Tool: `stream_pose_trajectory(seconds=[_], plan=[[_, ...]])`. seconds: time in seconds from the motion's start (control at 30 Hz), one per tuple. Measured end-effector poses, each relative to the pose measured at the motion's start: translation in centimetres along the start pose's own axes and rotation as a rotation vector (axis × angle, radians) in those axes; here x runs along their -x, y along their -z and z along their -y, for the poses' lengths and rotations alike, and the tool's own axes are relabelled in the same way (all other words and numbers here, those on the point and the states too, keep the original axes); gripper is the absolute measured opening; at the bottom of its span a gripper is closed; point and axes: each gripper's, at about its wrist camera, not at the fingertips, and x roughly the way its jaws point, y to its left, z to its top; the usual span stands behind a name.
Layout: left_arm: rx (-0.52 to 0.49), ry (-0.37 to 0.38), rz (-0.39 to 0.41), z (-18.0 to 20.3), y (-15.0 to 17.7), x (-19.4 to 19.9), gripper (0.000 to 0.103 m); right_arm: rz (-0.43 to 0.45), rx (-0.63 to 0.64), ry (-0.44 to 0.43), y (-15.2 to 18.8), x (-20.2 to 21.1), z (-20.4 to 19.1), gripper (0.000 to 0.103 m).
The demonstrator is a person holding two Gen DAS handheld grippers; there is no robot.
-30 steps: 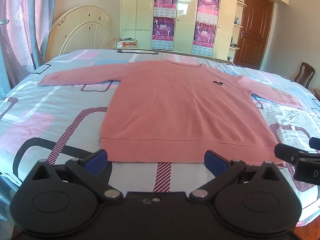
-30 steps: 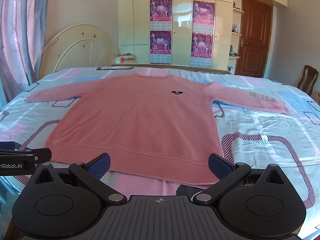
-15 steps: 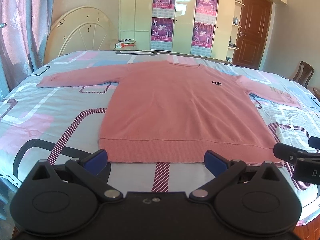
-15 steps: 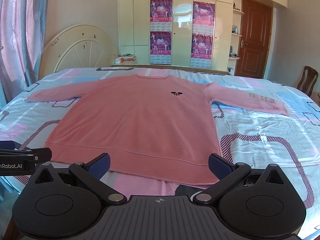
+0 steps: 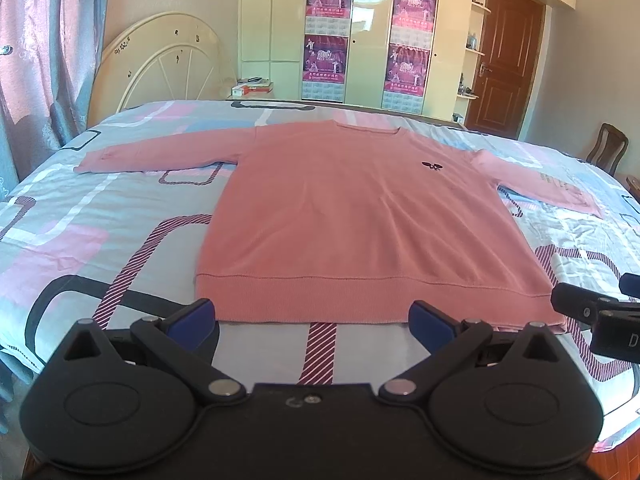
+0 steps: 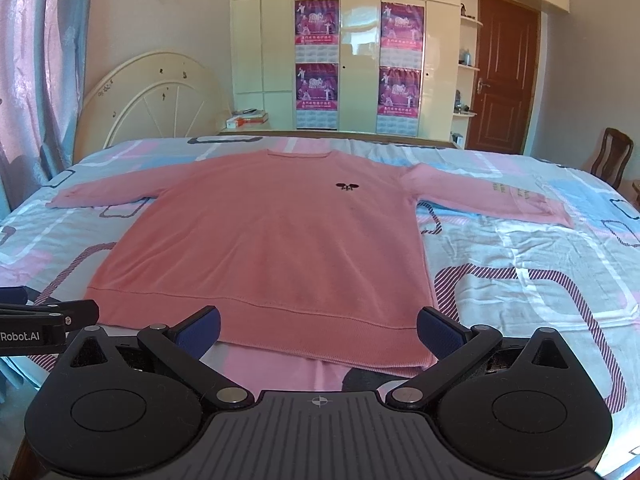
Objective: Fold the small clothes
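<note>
Left claw (image 5: 312,320) spread wide, level, just short of the hem of the pink sweater (image 5: 360,216) lying flat ahead on the bed (image 5: 100,240). Right claw (image 6: 318,330) likewise spread, beside it, holding nothing.

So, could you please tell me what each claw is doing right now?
Left claw: open, holding nothing.
Right claw: open, holding nothing.
</note>
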Motion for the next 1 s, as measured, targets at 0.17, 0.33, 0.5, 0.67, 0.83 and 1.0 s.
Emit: stream_pose_trajectory(seconds=[0.17, 0.33, 0.5, 0.67, 0.83, 1.0], plan=[[-0.004, 0.003, 0.0, 0.11, 0.0, -0.01, 0.103, 0.0, -0.002, -0.001, 0.06, 0.06, 0.01, 0.103], [-0.013, 0.005, 0.006, 0.26, 0.07, 0.11, 0.103, 0.0, -0.007, 0.002, 0.09, 0.13, 0.05, 0.103], [-0.013, 0.006, 0.007, 0.19, 0.1, 0.19, 0.103, 0.001, -0.005, 0.0, 0.09, 0.12, 0.08, 0.103], [-0.028, 0.014, 0.016, 0.35, -0.05, 0.35, 0.103, 0.0, -0.004, 0.0, 0.07, 0.08, 0.07, 0.103], [-0.03, 0.016, 0.012, 0.54, -0.3, 0.09, 0.103, 0.0, -0.004, 0.0, 0.07, 0.11, 0.08, 0.103], [-0.033, 0.018, 0.017, 0.55, -0.5, 0.08, 0.103, 0.002, -0.008, -0.002, -0.1, -0.01, 0.13, 0.103]])
